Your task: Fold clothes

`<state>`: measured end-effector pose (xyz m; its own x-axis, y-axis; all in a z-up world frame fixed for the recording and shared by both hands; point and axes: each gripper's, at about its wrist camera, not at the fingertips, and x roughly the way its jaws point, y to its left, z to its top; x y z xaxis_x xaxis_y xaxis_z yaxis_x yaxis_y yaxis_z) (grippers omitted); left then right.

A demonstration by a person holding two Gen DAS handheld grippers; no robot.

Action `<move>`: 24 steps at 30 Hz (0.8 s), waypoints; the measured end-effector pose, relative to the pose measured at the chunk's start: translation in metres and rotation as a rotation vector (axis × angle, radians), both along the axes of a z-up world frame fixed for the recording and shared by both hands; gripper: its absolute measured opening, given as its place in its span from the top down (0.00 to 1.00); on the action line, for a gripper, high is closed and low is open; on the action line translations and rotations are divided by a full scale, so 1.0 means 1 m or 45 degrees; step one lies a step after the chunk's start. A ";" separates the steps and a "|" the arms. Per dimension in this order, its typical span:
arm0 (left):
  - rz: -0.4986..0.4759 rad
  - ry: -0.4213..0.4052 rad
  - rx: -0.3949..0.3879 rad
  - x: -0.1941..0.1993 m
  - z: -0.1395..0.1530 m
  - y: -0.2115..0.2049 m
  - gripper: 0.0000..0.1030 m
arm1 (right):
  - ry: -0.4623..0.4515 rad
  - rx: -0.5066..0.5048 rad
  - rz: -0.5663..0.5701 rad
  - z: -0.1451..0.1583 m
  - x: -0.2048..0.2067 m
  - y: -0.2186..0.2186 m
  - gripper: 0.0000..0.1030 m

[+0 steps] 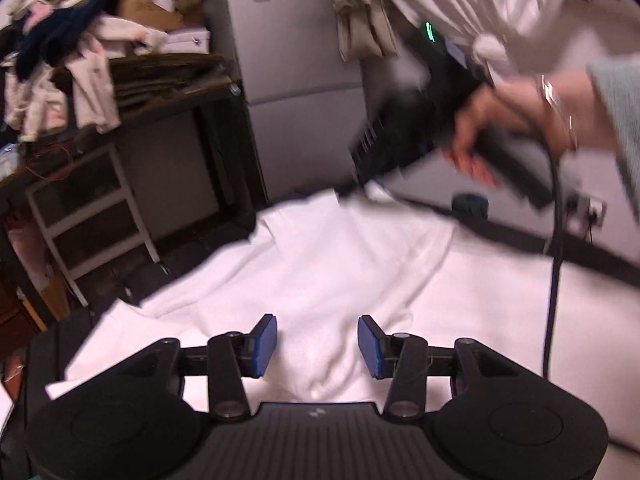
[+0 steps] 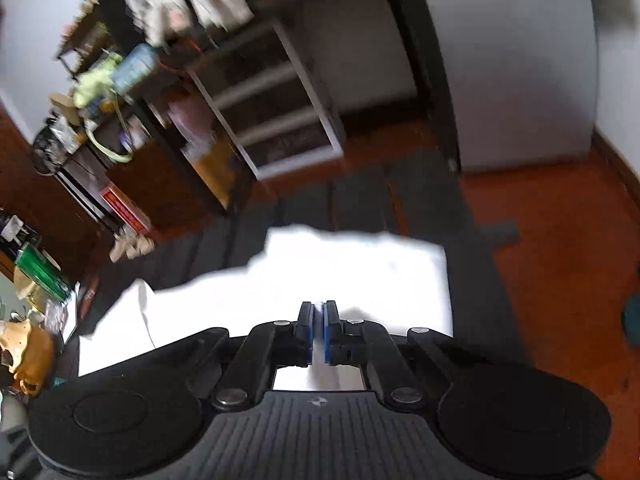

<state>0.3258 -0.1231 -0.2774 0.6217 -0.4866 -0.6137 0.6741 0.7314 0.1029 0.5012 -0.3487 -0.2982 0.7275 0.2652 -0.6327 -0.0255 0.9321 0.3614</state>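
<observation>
A white garment (image 1: 320, 276) lies spread and creased on a dark surface, filling the middle of the left wrist view. My left gripper (image 1: 317, 346) is open and empty, its blue pads just above the cloth's near part. My right gripper (image 2: 318, 330) is shut on a fold of the white garment (image 2: 360, 272), with a thin strip of cloth between the blue pads. In the left wrist view the right gripper's body (image 1: 404, 120) is raised at the upper right, held by a hand; its fingertips are hidden there.
A dark desk (image 1: 132, 92) piled with clothes and boxes stands at the left, with a white shelf unit (image 1: 92, 216) under it. A grey cabinet (image 1: 288, 64) stands behind. A black cable (image 1: 554, 280) hangs over the garment's right side. The floor (image 2: 560, 240) is reddish-brown.
</observation>
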 end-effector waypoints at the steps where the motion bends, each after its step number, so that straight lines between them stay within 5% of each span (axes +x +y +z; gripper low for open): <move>1: 0.006 0.020 -0.007 0.001 -0.004 0.001 0.74 | 0.005 -0.041 -0.009 -0.002 0.002 0.000 0.96; 6: 0.020 0.050 -0.089 0.003 0.010 0.018 0.66 | 0.084 -0.006 -0.029 -0.023 0.009 -0.010 0.87; 8: 0.035 0.069 -0.187 0.006 0.027 0.034 0.55 | -0.007 0.036 -0.121 -0.012 -0.008 -0.021 0.71; 10: 0.063 0.089 -0.298 0.012 0.043 0.050 0.51 | -0.104 0.033 -0.132 0.000 -0.026 -0.023 0.70; 13: 0.170 0.273 -0.615 0.048 0.058 0.080 0.50 | -0.100 0.247 0.039 0.005 -0.056 -0.028 0.71; 14: 0.200 0.428 -0.780 0.068 0.052 0.087 0.51 | -0.044 0.306 0.064 0.000 -0.059 -0.026 0.72; 15: 0.229 0.580 -0.939 0.089 0.046 0.094 0.52 | -0.007 0.287 0.061 -0.005 -0.060 -0.024 0.73; 16: 0.231 0.645 -0.993 0.098 0.041 0.094 0.52 | 0.029 0.268 0.057 -0.010 -0.061 -0.022 0.75; 19: 0.314 0.812 -0.992 0.133 0.013 0.085 0.55 | 0.137 0.211 0.045 -0.026 -0.063 -0.015 0.79; 21: 0.381 0.857 -0.863 0.146 -0.004 0.080 0.62 | 0.142 0.180 0.017 -0.033 -0.066 -0.022 0.98; 24: 0.417 0.847 -0.738 0.149 -0.015 0.082 0.78 | 0.137 0.158 0.008 -0.028 -0.072 -0.026 0.99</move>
<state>0.4747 -0.0409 -0.2923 0.3905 -0.6904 -0.6090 0.2152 0.7117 -0.6687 0.4288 -0.3751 -0.3259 0.6553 0.3504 -0.6692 0.0138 0.8802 0.4744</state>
